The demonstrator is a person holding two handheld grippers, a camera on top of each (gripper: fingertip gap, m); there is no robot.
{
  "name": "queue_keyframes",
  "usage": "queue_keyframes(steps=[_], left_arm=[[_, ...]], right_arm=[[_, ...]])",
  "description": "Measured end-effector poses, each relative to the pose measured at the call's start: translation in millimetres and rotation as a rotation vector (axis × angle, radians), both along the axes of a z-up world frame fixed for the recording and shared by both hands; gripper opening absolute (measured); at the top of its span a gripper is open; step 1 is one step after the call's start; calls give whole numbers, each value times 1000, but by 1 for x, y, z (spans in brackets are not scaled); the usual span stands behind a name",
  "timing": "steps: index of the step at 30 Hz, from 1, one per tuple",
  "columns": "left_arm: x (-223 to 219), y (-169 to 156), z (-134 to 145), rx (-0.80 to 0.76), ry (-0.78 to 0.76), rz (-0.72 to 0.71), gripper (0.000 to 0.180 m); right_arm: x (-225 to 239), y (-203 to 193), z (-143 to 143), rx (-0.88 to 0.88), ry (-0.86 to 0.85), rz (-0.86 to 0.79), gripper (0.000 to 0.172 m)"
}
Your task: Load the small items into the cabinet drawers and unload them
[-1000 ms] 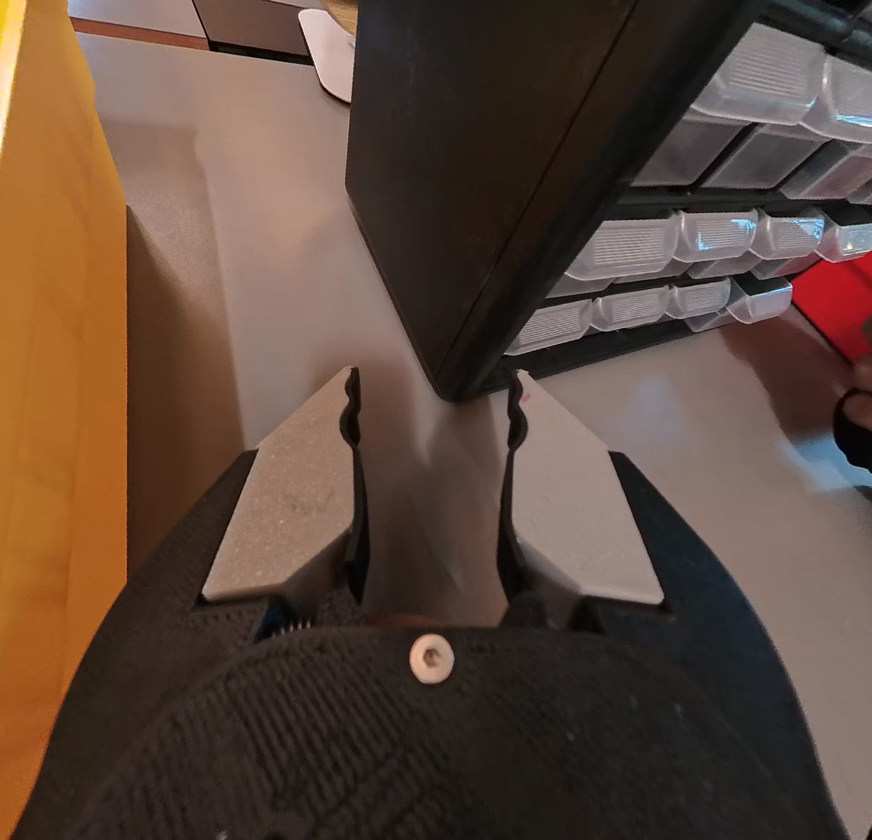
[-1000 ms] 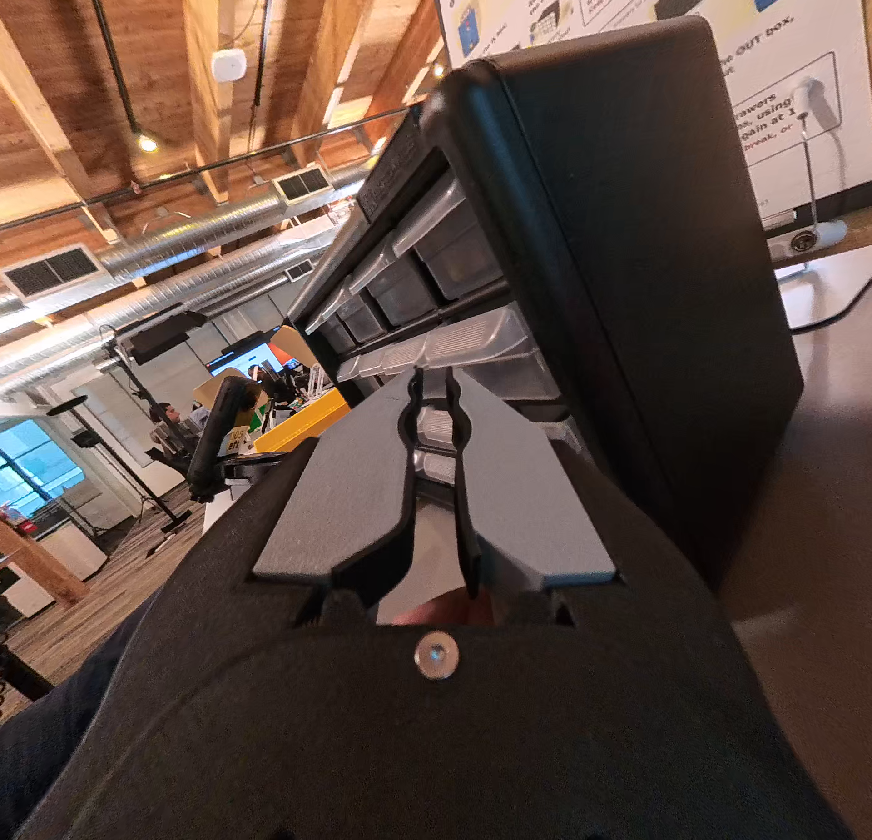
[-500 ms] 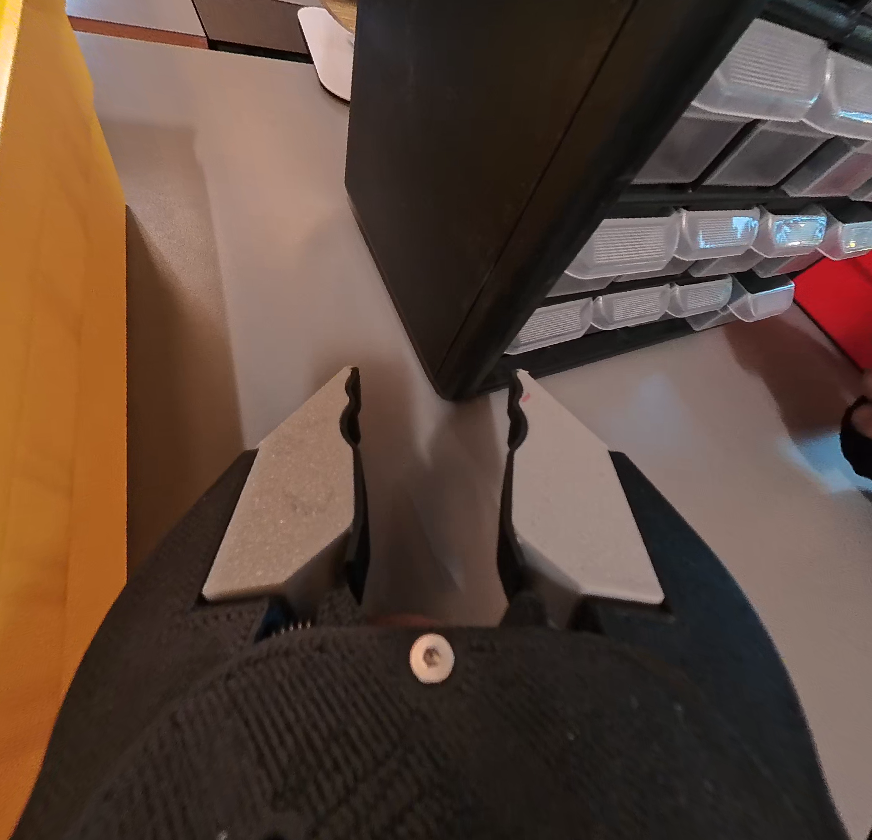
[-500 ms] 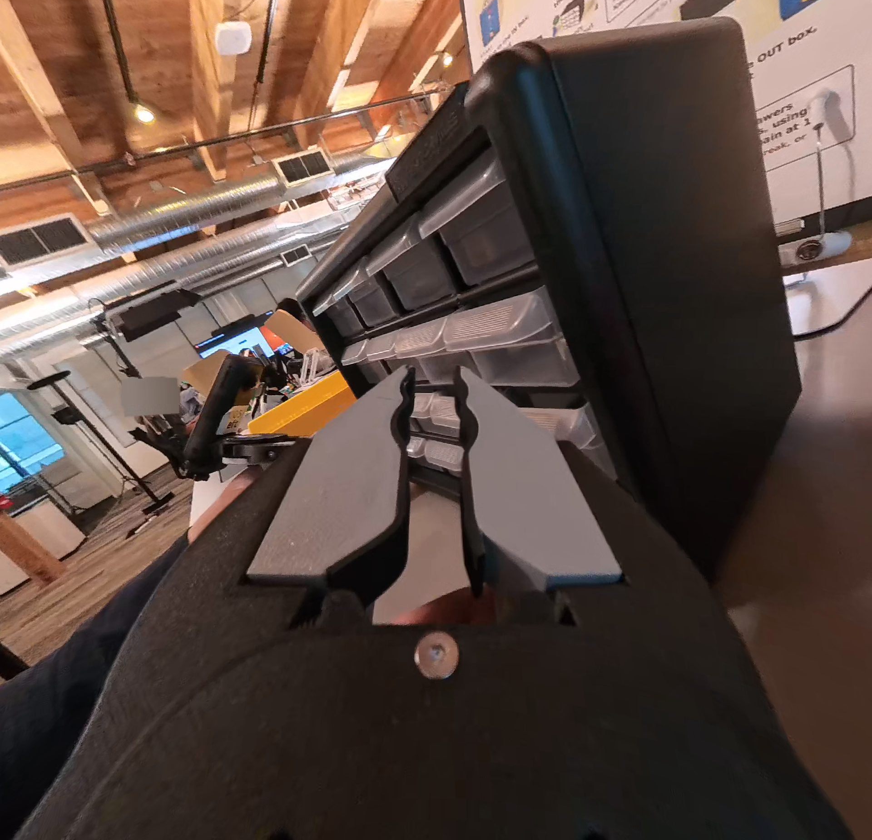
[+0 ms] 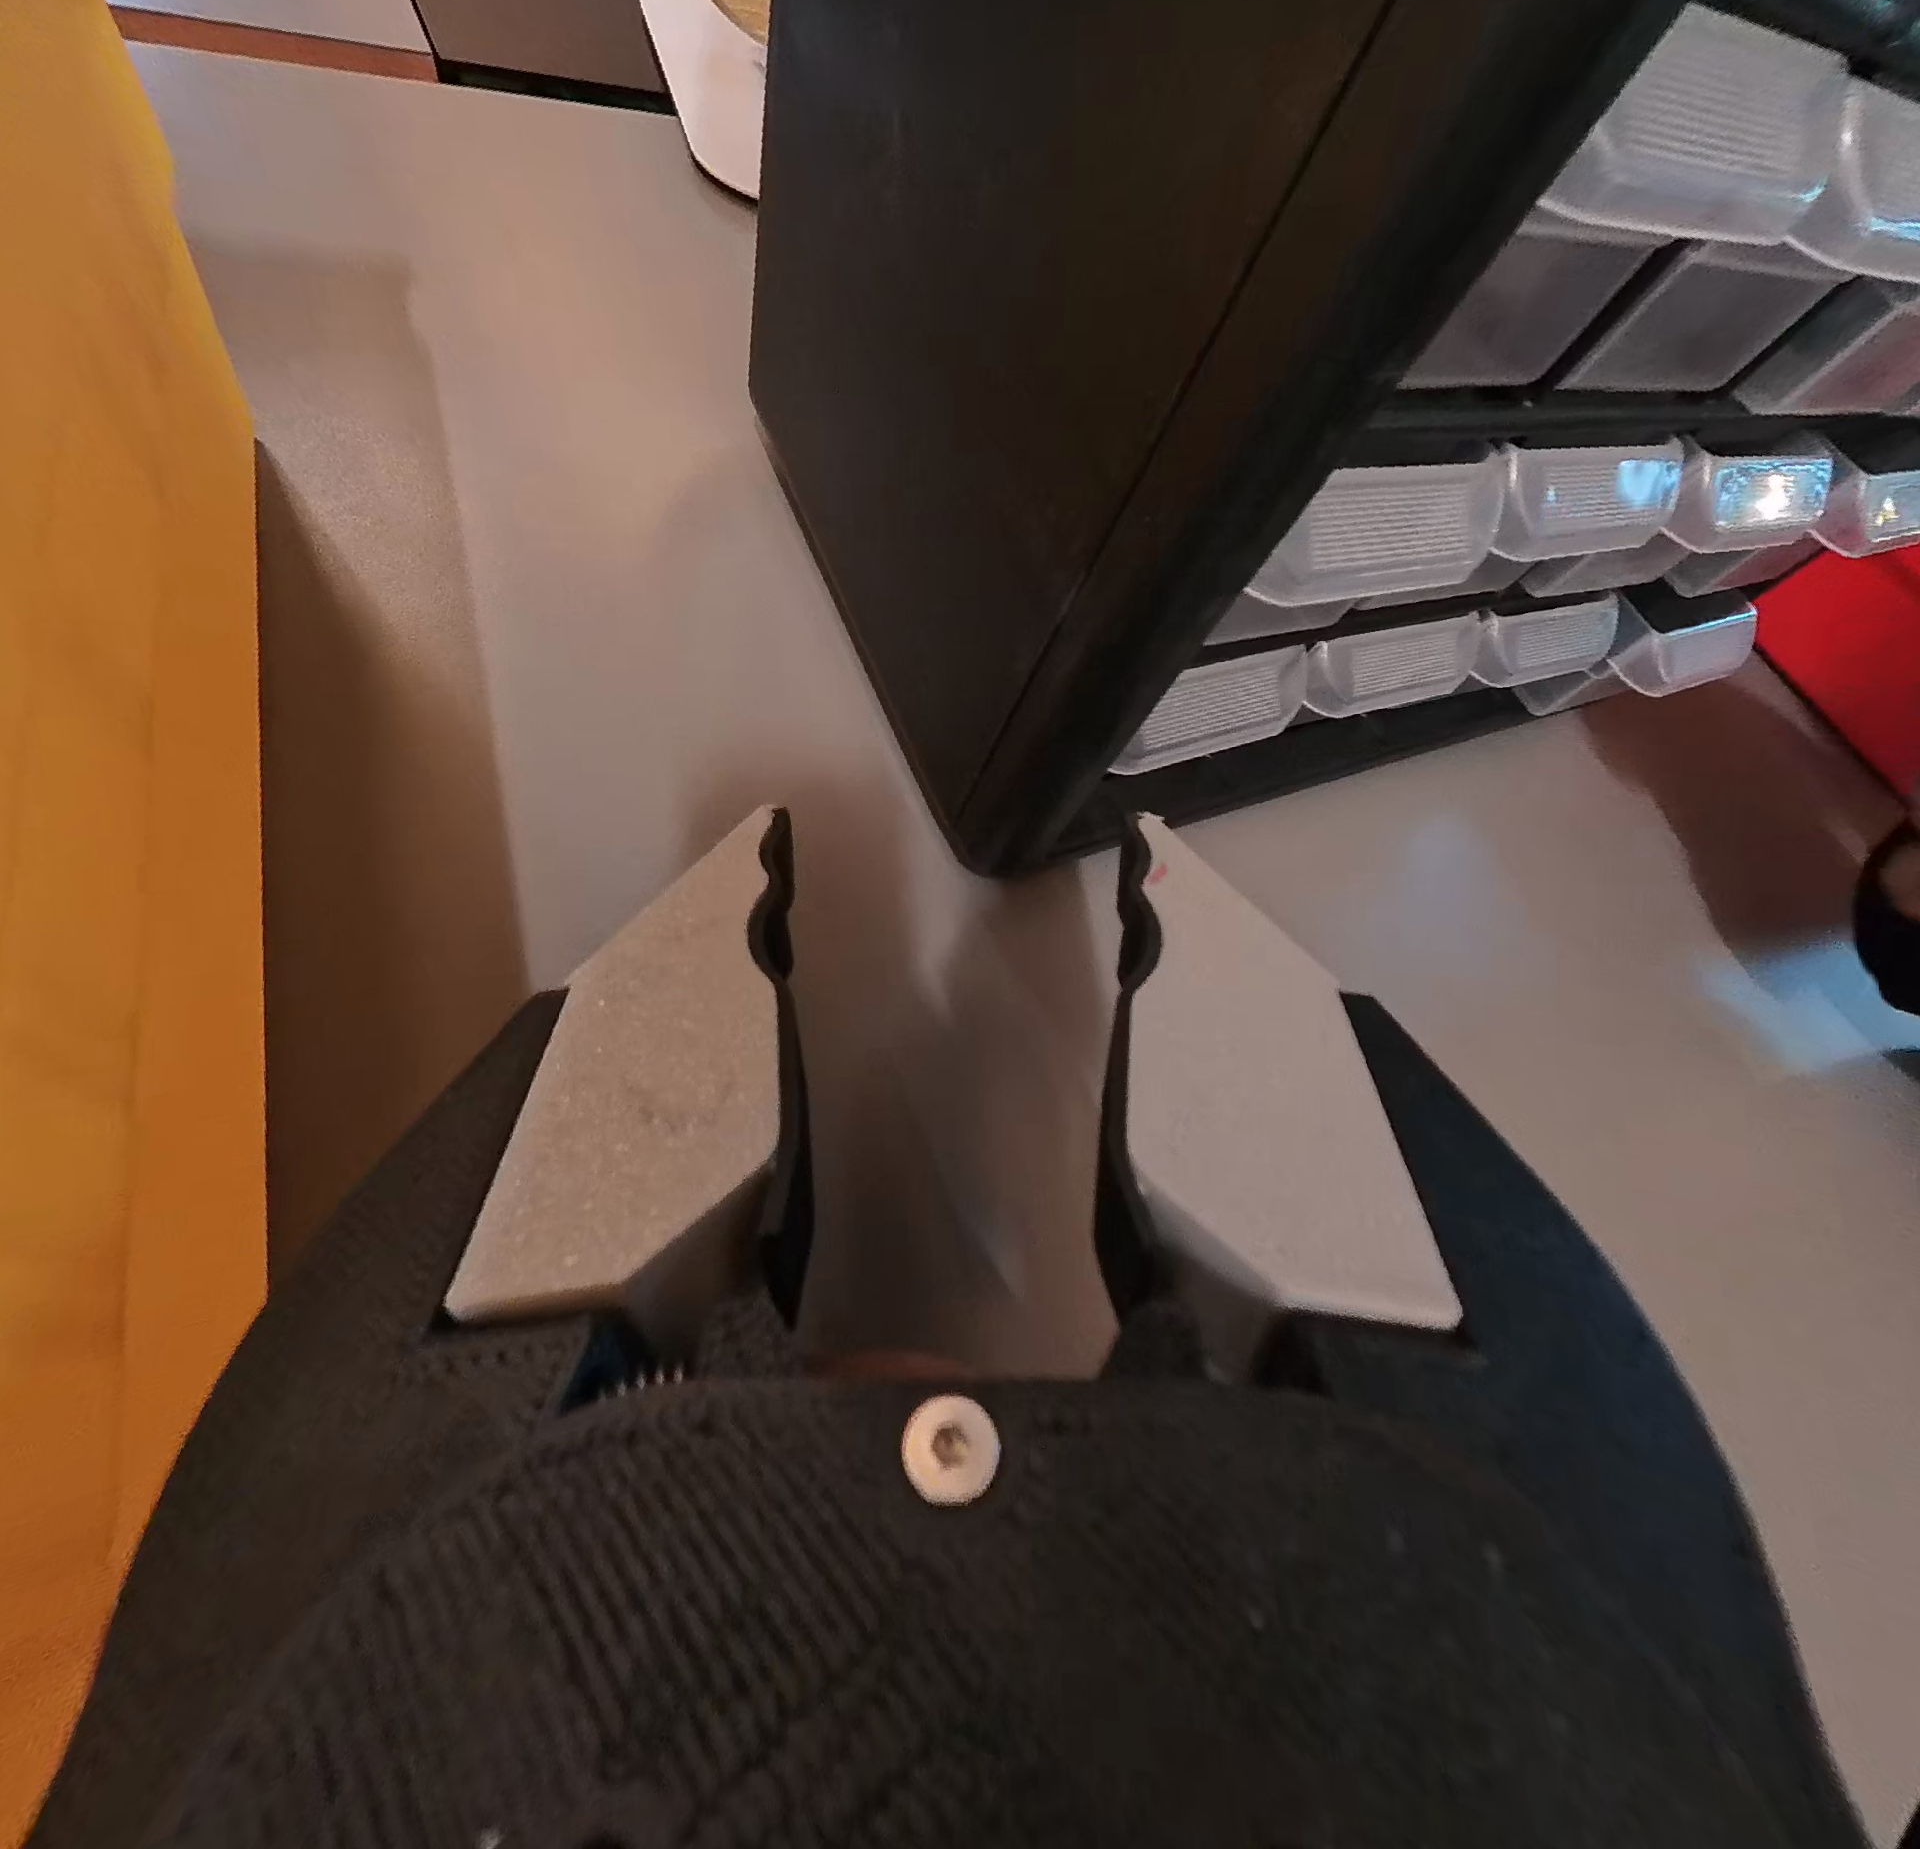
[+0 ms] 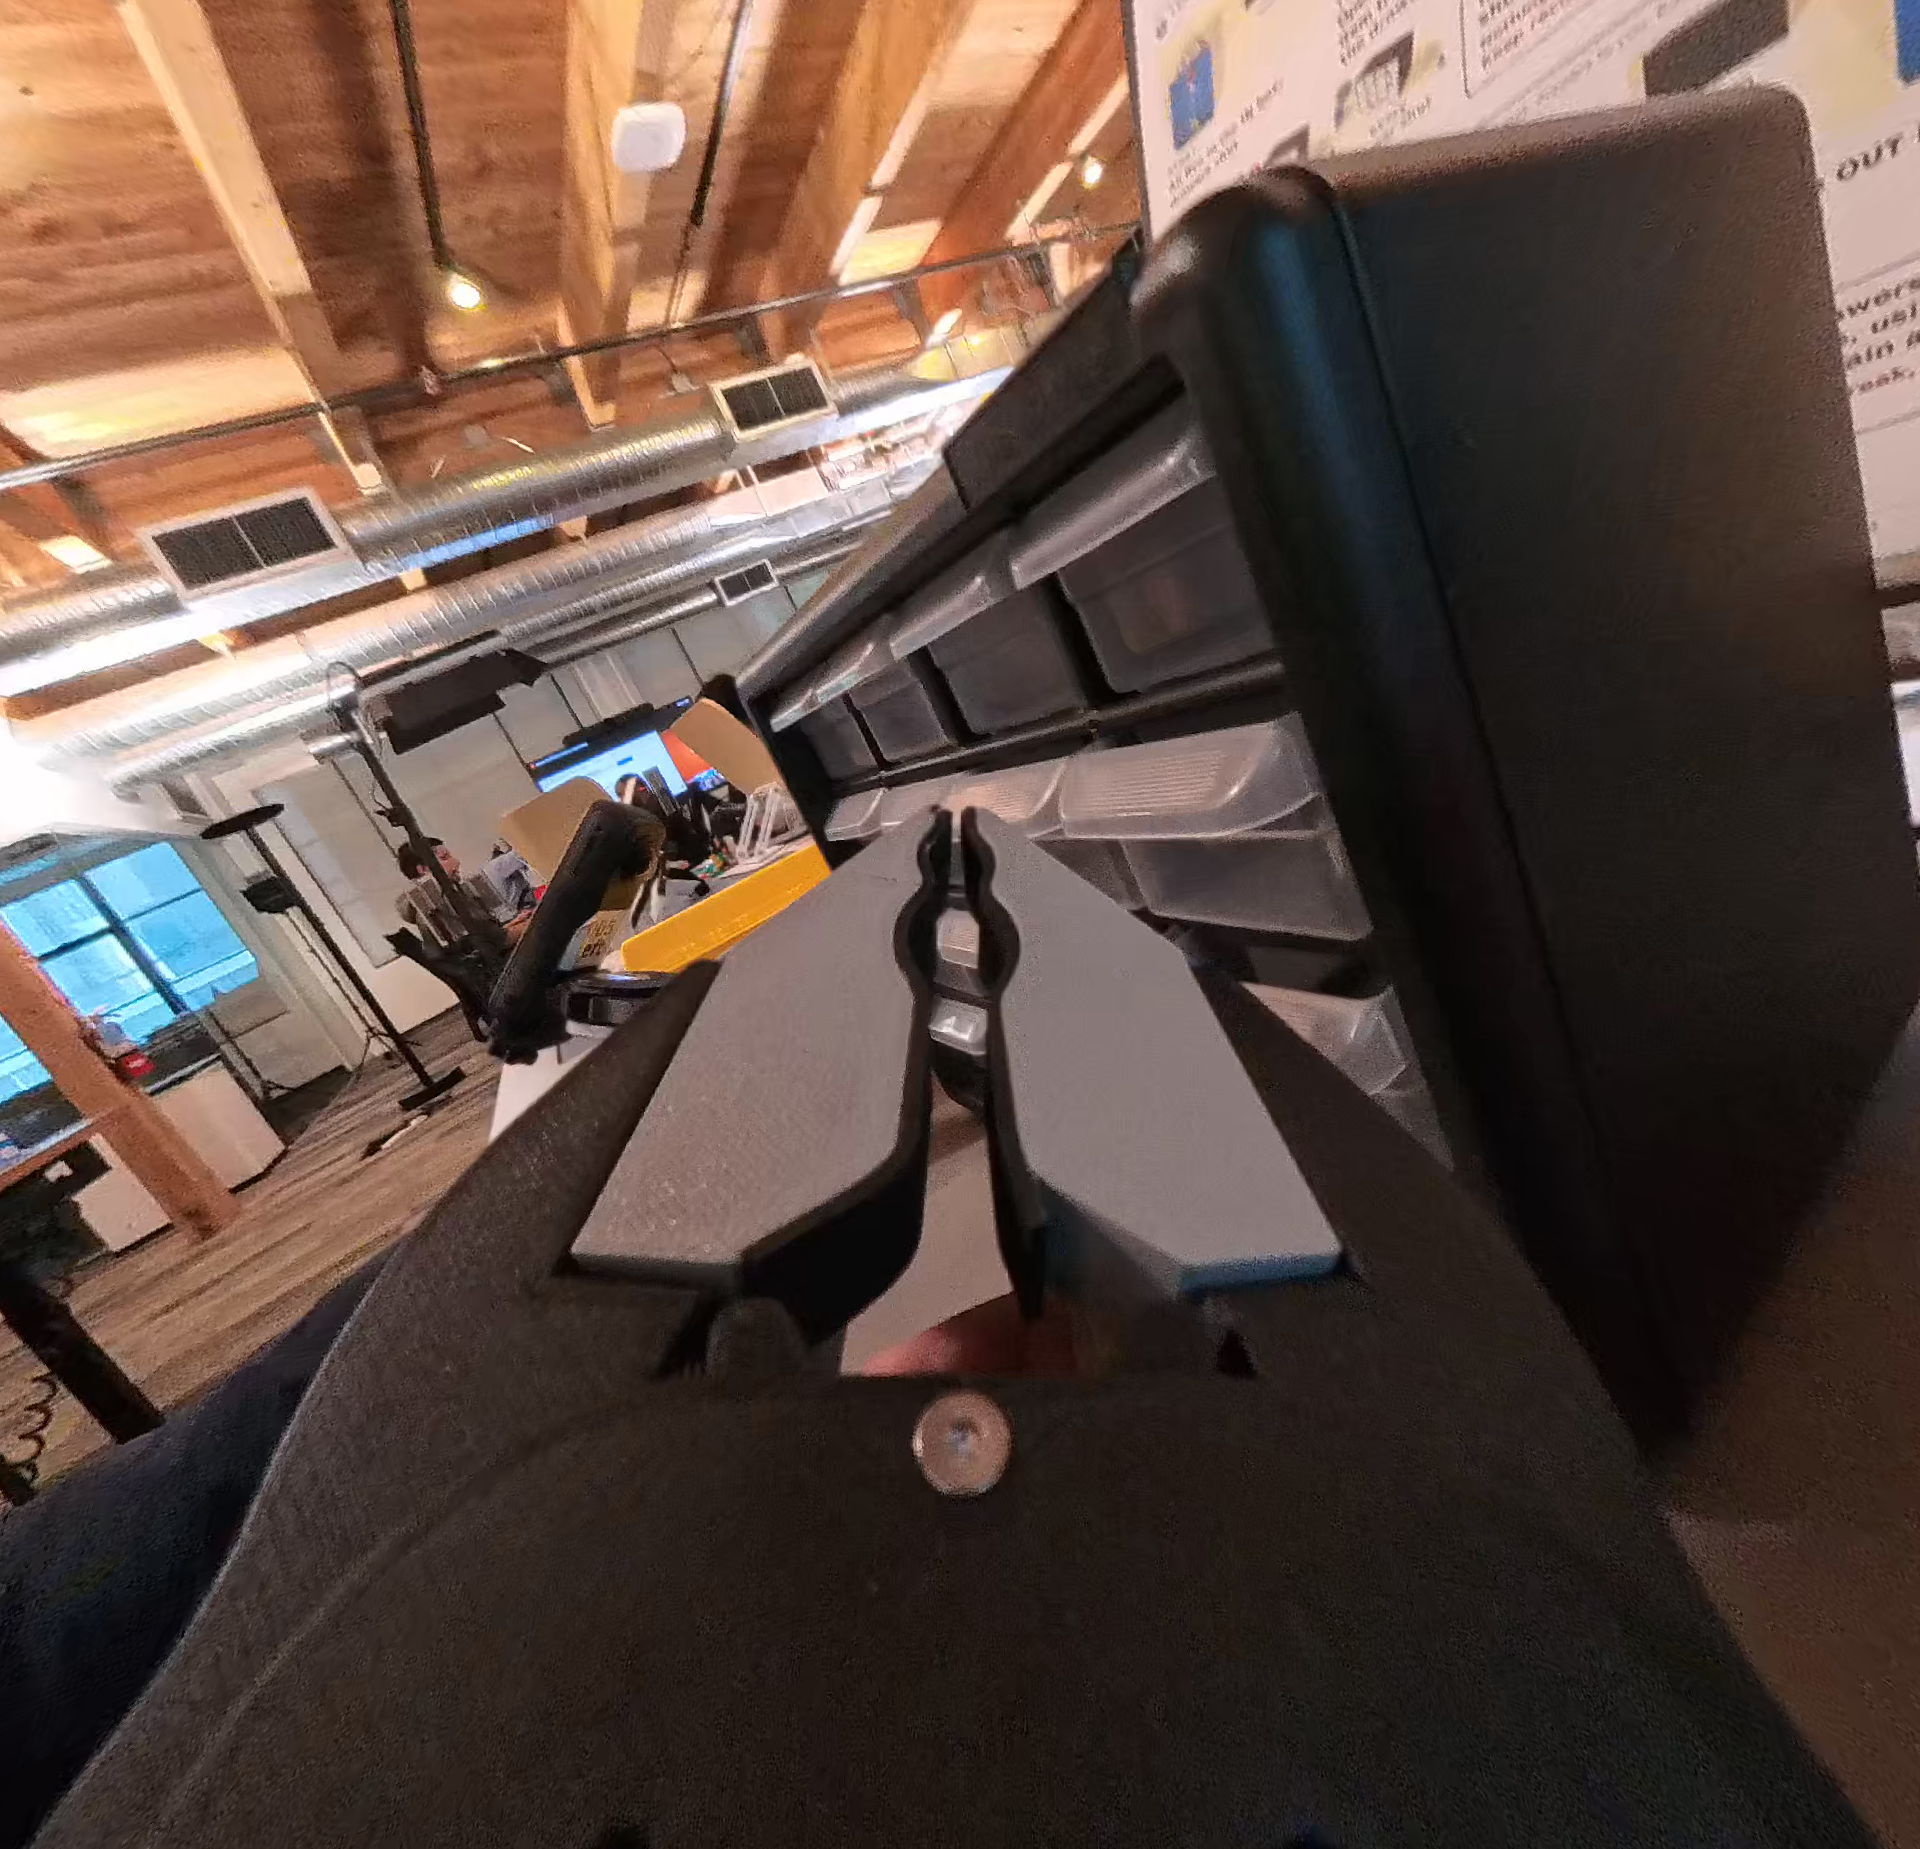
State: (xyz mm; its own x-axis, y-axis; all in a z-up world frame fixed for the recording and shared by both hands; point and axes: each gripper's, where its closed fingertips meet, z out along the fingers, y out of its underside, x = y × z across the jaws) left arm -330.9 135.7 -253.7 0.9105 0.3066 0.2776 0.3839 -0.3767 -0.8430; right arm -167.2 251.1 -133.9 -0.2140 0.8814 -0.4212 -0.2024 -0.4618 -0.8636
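Black drawer cabinet (image 5: pixel 1039 345) stands upright on the grey desk (image 5: pixel 582 552), its front rows filled with clear plastic drawers (image 5: pixel 1382 526). Upper-row drawers (image 6: pixel 1153 594) look dark through the plastic; contents can't be made out. Lower-row drawers (image 5: pixel 1226 698) show only ribbed clear fronts, contents unreadable. The end drawer of the bottom row (image 5: pixel 1683 646) sticks out slightly past its neighbours. No small items visible in either view.

Left hand-held gripper (image 5: pixel 956 864): jaws wide apart, bare desk between them, sitting just short of the cabinet's near bottom corner.

Right hand-held gripper (image 6: pixel 954 843): tips nearly closed with a thin slit between them, nothing gripped, pointed at the drawer fronts from the cabinet's other side.

Yellow bin (image 5: pixel 94 760) stands left of the cabinet, inside not visible. Red bin (image 5: pixel 1849 646) is beyond the cabinet's far end, contents not visible.
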Motion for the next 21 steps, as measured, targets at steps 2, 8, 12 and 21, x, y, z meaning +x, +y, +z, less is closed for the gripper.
queue_keyframes(steps=[2, 8, 12, 21], left_arm=[[0, 0, 0, -3, 0, -3, 62], [1, 0, 0, 4, -6, -5, 61], [1, 0, 0, 4, -2, -3, 61], [0, 0, 1, 6, -3, -1, 61]], right_arm=[[1, 2, -4, 18, -22, -27, 1], [0, 10, -22, -35, -102, -58, 18], [-3, 24, -19, -105, -82, -92, 20], [-2, 22, -10, -194, -4, -17, 10]])
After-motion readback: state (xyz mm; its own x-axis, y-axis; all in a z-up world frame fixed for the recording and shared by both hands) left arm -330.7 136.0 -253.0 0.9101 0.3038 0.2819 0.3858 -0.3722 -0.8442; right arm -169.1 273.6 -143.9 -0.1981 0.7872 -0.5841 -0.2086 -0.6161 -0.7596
